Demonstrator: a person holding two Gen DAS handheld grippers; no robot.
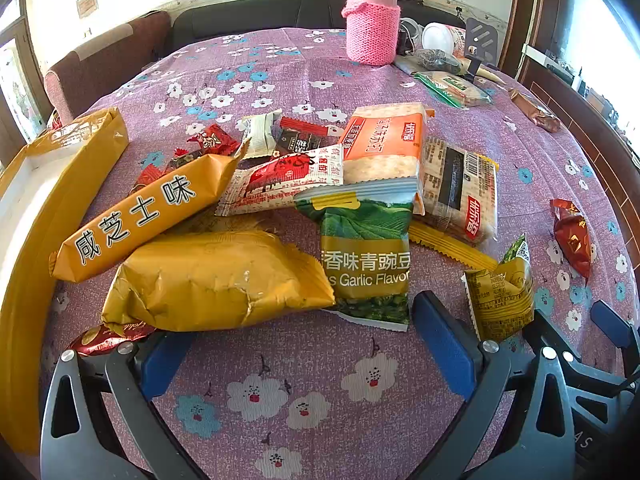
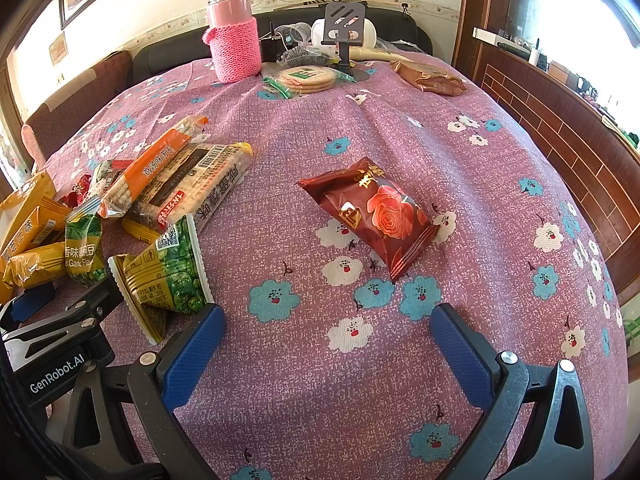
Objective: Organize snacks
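A heap of snack packets lies on the purple flowered tablecloth point(image 1: 304, 360): a long yellow cheese-cracker pack point(image 1: 144, 212), a crumpled yellow bag point(image 1: 212, 276), a green garlic pea bag point(image 1: 368, 256) and orange cracker sleeves point(image 1: 384, 140). My left gripper point(image 1: 308, 344) is open and empty just in front of the heap. A small green pea packet point(image 2: 168, 276) lies beside my right gripper's left finger. A dark red rose-print packet point(image 2: 376, 212) lies alone ahead of my right gripper point(image 2: 324, 340), which is open and empty.
A yellow box point(image 1: 28, 240) stands at the left edge. At the table's far side stand a pink flask in a knitted sleeve point(image 2: 234, 36), a round cracker pack point(image 2: 306, 76), a brown bag point(image 2: 432, 78) and a phone stand point(image 2: 344, 28). A sofa lies behind.
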